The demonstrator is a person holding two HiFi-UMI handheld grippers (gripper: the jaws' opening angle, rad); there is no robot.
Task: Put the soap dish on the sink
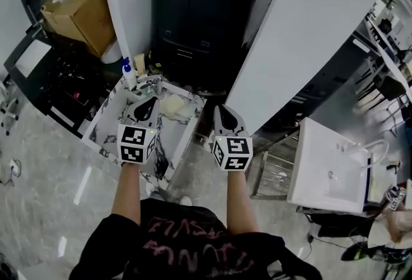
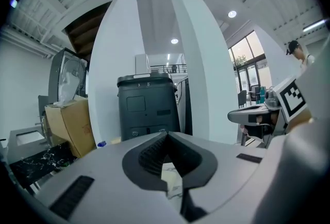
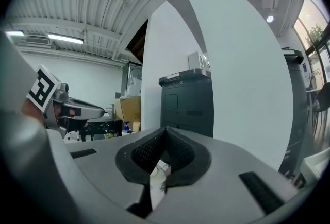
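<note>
A marble-patterned sink unit stands low in the head view, left of centre. A pale cream object, possibly the soap dish, lies in its basin. My left gripper hovers over that basin just left of the cream object, jaws shut and holding nothing. My right gripper hangs to the right of the unit, beside the white pillar, also shut and empty. In the left gripper view the left gripper points toward a black bin. In the right gripper view the right gripper faces the same bin.
A tall black bin stands behind the marble unit between two white pillars. A blue-capped bottle sits at the unit's back edge. A cardboard box is at the upper left. A white sink with a tap stands at the right.
</note>
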